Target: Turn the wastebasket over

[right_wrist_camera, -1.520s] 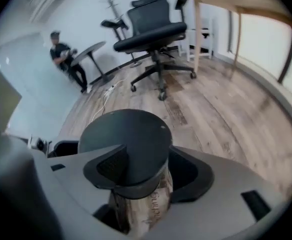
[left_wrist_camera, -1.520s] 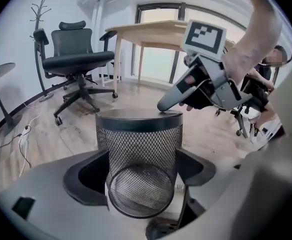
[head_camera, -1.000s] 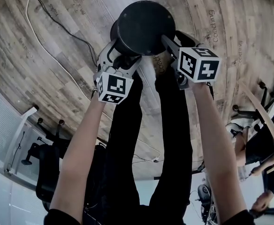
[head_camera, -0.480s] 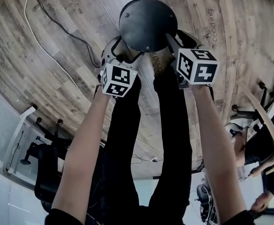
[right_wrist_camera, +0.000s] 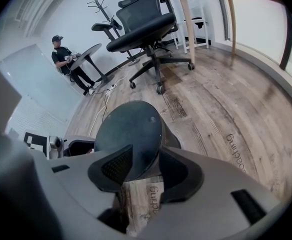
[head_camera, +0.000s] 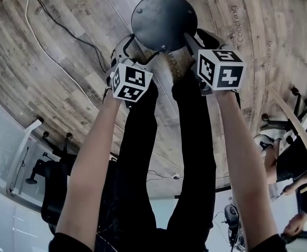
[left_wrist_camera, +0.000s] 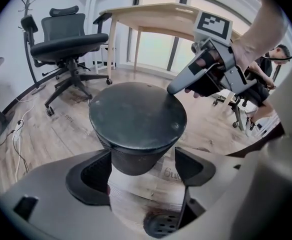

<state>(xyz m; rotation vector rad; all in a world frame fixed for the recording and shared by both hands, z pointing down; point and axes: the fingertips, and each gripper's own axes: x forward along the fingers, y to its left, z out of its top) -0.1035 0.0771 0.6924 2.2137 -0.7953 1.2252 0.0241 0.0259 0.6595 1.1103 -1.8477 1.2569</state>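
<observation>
The black wastebasket (head_camera: 164, 20) stands upside down on the wood floor, its round base facing up. My right gripper (head_camera: 187, 40) is at its right edge. In the right gripper view the jaws have just been closing, and the right gripper (right_wrist_camera: 146, 169) now pinches the rim of the base (right_wrist_camera: 128, 134), one pad above and one against the wall. My left gripper (head_camera: 137, 49) is at the lower left side. The left gripper (left_wrist_camera: 142, 171) stands open, with the basket's mesh wall (left_wrist_camera: 136, 159) between its pads and floor showing beside the right pad.
The person's black trouser legs (head_camera: 164, 140) and shoes stand just behind the basket. A cable (head_camera: 53, 14) runs over the floor at the left. An office chair (left_wrist_camera: 68, 39) and a wooden desk (left_wrist_camera: 151, 16) stand beyond. People sit at the right (head_camera: 285, 161) and by a round table (right_wrist_camera: 61, 49).
My left gripper has moved in closer to the basket's side. The right gripper has stayed at the base's rim.
</observation>
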